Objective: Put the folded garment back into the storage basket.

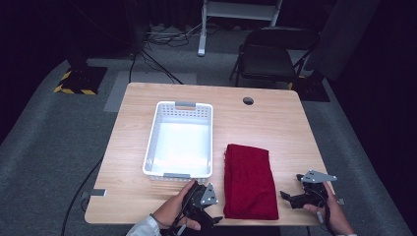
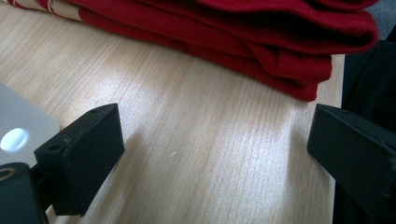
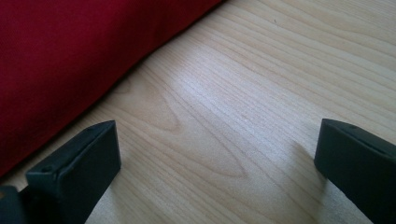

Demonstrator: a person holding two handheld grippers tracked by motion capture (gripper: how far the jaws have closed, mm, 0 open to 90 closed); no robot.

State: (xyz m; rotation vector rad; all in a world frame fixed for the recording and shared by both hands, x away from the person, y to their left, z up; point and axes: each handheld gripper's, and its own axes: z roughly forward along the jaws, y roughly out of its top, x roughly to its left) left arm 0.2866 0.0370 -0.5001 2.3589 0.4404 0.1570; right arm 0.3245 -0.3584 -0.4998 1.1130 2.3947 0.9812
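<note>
Dark room, pale wooden counter (image 1: 275, 123). I have both claws released, left claw (image 1: 212, 216) at 7 o'clock and right claw (image 1: 287, 196) at 5, flanking the folded red cloth (image 1: 250, 182). Pre-grasp, I judge; next, pinch its near corners, perhaps toward the white basket (image 1: 179, 172) at 11.

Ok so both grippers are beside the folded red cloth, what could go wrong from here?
The folded red cloth shows several stacked layers at its edge, so an open left gripper might pinch only some, and the fold could fall open. The cloth lies by the table's near edge and might slide off if nudged.
</note>
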